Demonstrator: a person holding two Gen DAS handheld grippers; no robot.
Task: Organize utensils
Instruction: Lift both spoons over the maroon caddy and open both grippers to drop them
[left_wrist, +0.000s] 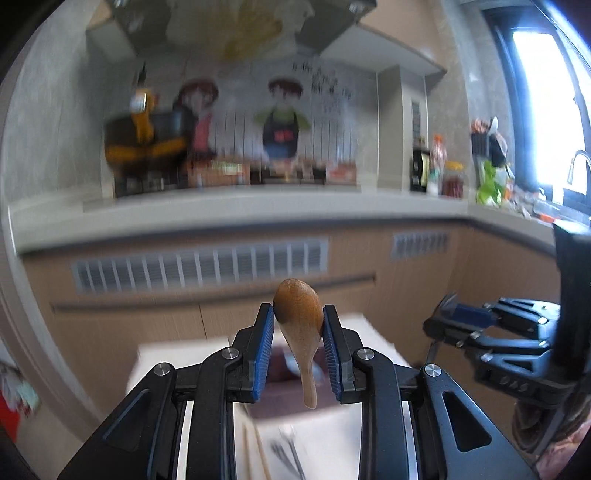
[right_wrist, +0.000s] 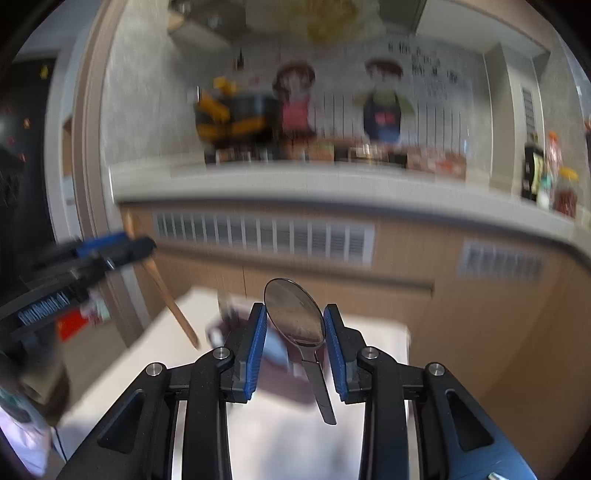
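Through the left wrist camera I see my left tongs (left_wrist: 298, 319) clamped on a brown wooden spoon (left_wrist: 298, 325). Its blue pads press on the two edges of the bowl, which stands up above the fingertips while the handle hangs down between the fingers. Below it lies a white surface (left_wrist: 332, 435), blurred, with what looks like a dark reddish tray (left_wrist: 280, 387) on it and some thin utensils near the bottom edge that I cannot make out. At the right of this view my right tongs (left_wrist: 448, 314) appear from the side, apart from the left ones. Behind runs a pale grey kitchen counter (left_wrist: 236, 218) with bottles and jars along the wall.

Through the right wrist camera I see my right tongs (right_wrist: 294, 325) gripping a shiny metal spoon (right_wrist: 295, 314) the same way: pads against the bowl's edges, bowl up, flat handle pointing down between the fingers. The white surface (right_wrist: 295, 443) lies beneath, blurred. At the left edge the left tongs (right_wrist: 122, 245) show with the wooden spoon's handle (right_wrist: 173, 306) slanting down from them, clear of the surface.
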